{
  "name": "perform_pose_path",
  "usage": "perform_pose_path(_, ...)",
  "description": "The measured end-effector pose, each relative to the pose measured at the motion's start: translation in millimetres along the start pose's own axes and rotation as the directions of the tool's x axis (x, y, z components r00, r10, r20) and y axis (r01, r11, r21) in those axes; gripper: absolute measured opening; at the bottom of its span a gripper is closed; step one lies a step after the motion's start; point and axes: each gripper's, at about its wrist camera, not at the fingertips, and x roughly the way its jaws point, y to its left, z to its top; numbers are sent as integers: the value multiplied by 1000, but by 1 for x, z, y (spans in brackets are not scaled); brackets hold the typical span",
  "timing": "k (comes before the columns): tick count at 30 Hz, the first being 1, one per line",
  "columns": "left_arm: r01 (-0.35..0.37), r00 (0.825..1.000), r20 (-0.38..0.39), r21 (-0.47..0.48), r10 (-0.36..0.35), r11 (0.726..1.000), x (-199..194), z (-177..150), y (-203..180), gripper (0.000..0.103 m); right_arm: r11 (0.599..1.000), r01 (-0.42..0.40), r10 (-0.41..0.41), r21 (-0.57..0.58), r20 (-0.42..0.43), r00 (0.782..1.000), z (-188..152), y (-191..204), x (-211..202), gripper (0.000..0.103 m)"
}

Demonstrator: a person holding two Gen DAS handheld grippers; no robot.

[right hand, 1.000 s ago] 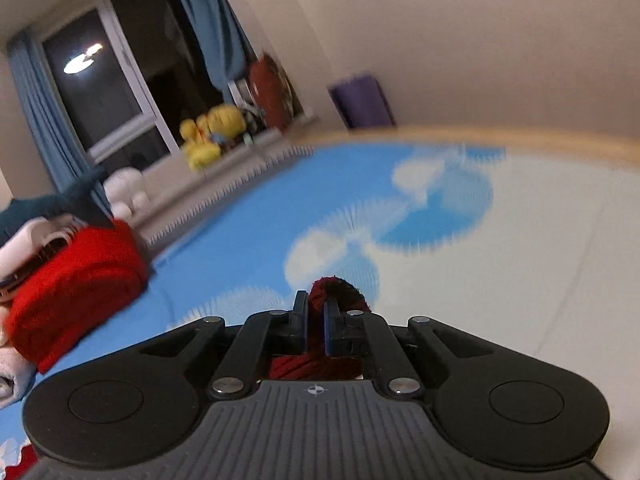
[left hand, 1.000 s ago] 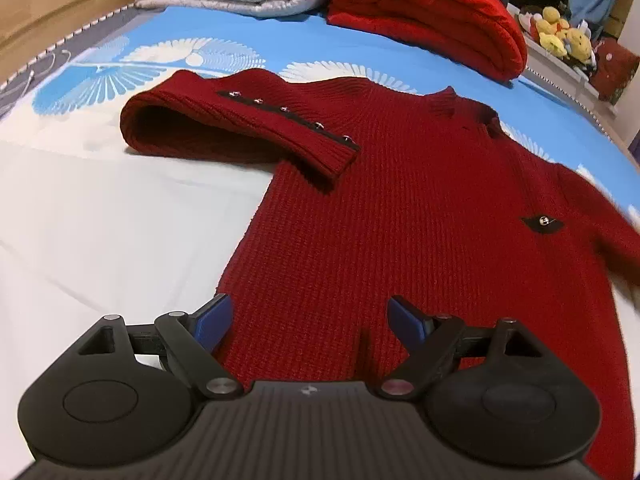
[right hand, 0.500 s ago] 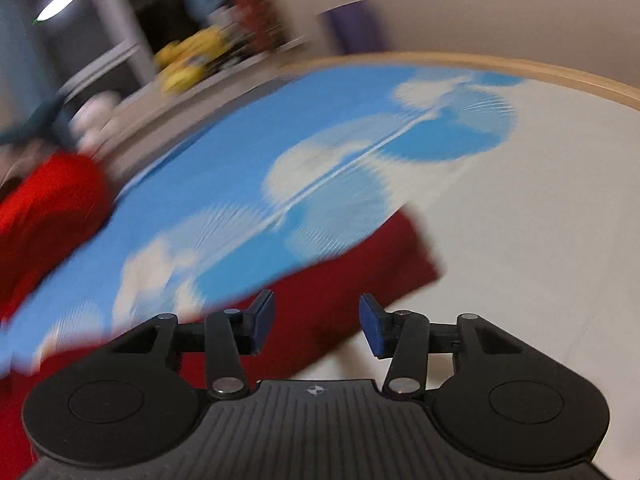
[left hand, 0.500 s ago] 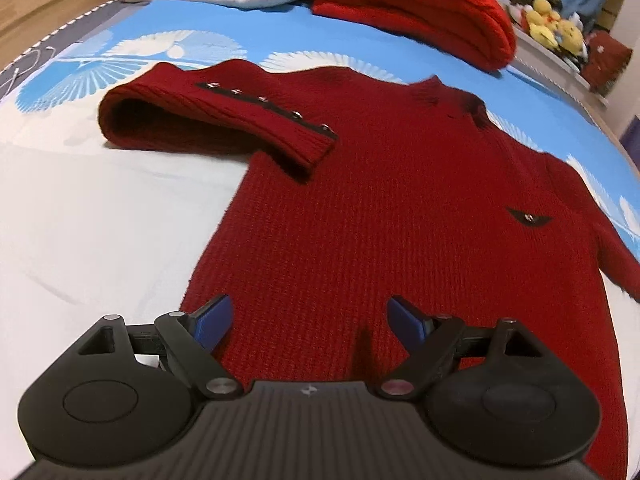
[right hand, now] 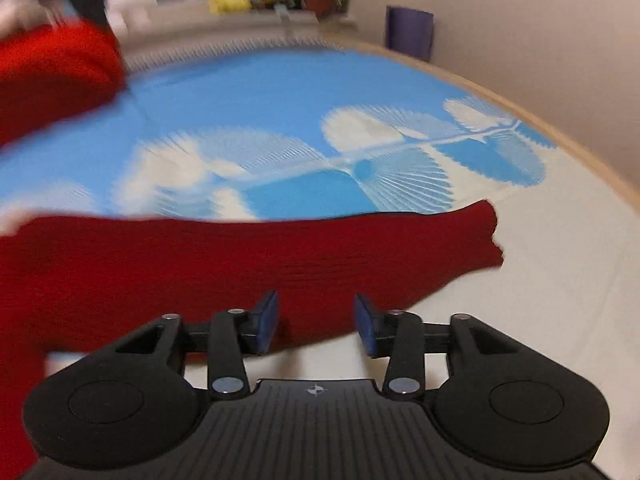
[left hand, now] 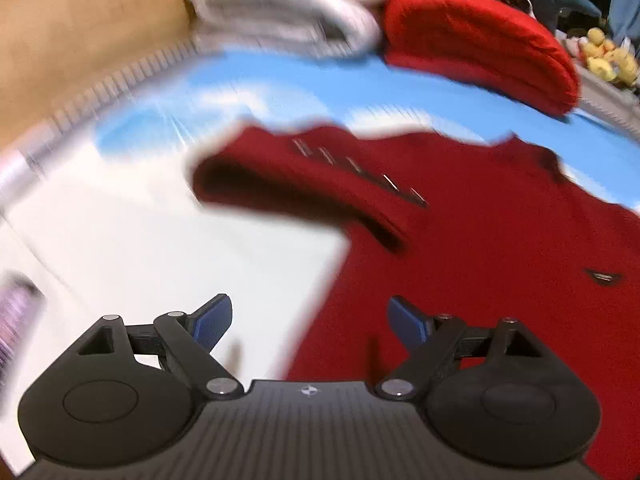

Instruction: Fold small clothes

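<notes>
While both grippers hang open and empty, the right gripper (right hand: 316,322) is nearer the sweater's outstretched sleeve (right hand: 360,248), lying crosswise just ahead; the left gripper (left hand: 310,322) straddles the hem.

A bed (right hand: 540,280) with a blue-and-white sheet carries a dark red sweater (left hand: 500,240) and folded blankets (left hand: 480,40).

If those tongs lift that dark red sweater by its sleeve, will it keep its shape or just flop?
Probably flop: the dark red sweater is a soft ribbed knit lying limp on the bed, one sleeve already folded over. The outstretched sleeve would likely sag and trail. The coarse knit should grip, not slip.
</notes>
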Motion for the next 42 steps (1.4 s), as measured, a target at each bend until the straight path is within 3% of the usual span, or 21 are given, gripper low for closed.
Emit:
perform_pose_path(2, -15, 999, 52, 31, 14, 999, -3, 6, 2, 96, 984, -159, 160, 79, -15, 987, -13, 7, -53, 53)
perform_pose_path(5, 33, 994, 100, 37, -37, 999, -2, 18, 3, 103, 923, -338, 350, 185, -37, 936, -36, 22, -124, 65)
perform_pose_path(9, 74, 975, 193, 168, -106, 983, 5, 29, -16, 103, 850, -447, 475, 278, -39, 879, -70, 58, -189, 70)
perform_pose_path(12, 118, 970, 174, 286, -173, 951, 29, 32, -32, 103, 807, -489, 528, 331, -34, 848, -96, 86, -197, 75)
perform_pose_path(15, 215, 964, 74, 355, -257, 910, 61, 39, -46, 103, 872, -429, 466, 235, -131, 875, -115, 116, -173, 74)
perform_pose_path(17, 289, 945, 32, 384, -325, 877, 75, 44, -52, 103, 930, -325, 355, 169, -189, 916, -125, 126, -156, 73)
perform_pose_path(19, 333, 934, -12, 400, -358, 854, 93, 50, -62, 103, 939, -301, 334, 164, -243, 911, -126, 129, -144, 73)
perform_pose_path(20, 322, 941, -40, 403, -335, 857, 105, 53, -67, 91, 938, -300, 337, 173, -256, 906, -125, 131, -139, 72)
perform_pose_path(21, 290, 955, -66, 412, -289, 864, 118, 56, -71, 65, 939, -298, 336, 174, -261, 905, -123, 133, -137, 72)
perform_pose_path(22, 265, 964, -90, 435, -251, 861, 128, 60, -71, 26, 943, -289, 324, 164, -265, 908, -120, 136, -134, 72)
perform_pose_path(23, 306, 952, -106, 418, -289, 855, 130, 66, -63, 6, 945, -286, 319, 155, -265, 910, -117, 137, -130, 72)
perform_pose_path(24, 308, 949, -71, 393, -306, 866, 124, 76, -48, 5, 946, -288, 318, 147, -264, 910, -117, 140, -131, 72)
perform_pose_path(26, 217, 966, 60, 341, -252, 915, 110, 101, -7, 5, 945, -301, 326, 133, -259, 909, -116, 137, -130, 72)
perform_pose_path(28, 164, 972, 133, 196, -192, 967, 105, 135, 56, 5, 946, -305, 324, 112, -255, 911, -117, 137, -134, 71)
perform_pose_path(30, 34, 980, 198, 7, -35, 999, 106, 162, 126, 3, 946, -308, 325, 105, -259, 910, -117, 134, -128, 71)
perform_pose_path(31, -65, 972, 217, -108, 88, 992, 109, 171, 166, 4, 945, -309, 326, 105, -262, 908, -117, 131, -124, 70)
perform_pose_path(33, -194, 951, 177, -297, 254, 935, 120, 177, 227, 19, 946, -305, 324, 110, -267, 908, -117, 128, -122, 69)
perform_pose_path(34, -225, 952, 114, -375, 285, 900, 127, 175, 254, 39, 946, -303, 324, 115, -269, 907, -116, 131, -118, 69)
perform_pose_path(36, -192, 973, 11, -529, 233, 827, 142, 159, 298, 56, 947, -299, 320, 115, -268, 909, -116, 132, -119, 69)
perform_pose_path(39, -107, 993, -30, -666, 117, 738, 156, 125, 320, 76, 948, -300, 318, 106, -270, 909, -115, 138, -112, 70)
perform_pose_path(42, -96, 995, -67, -693, 69, 715, 163, 100, 319, 83, 951, -293, 310, 102, -273, 911, -117, 140, -110, 70)
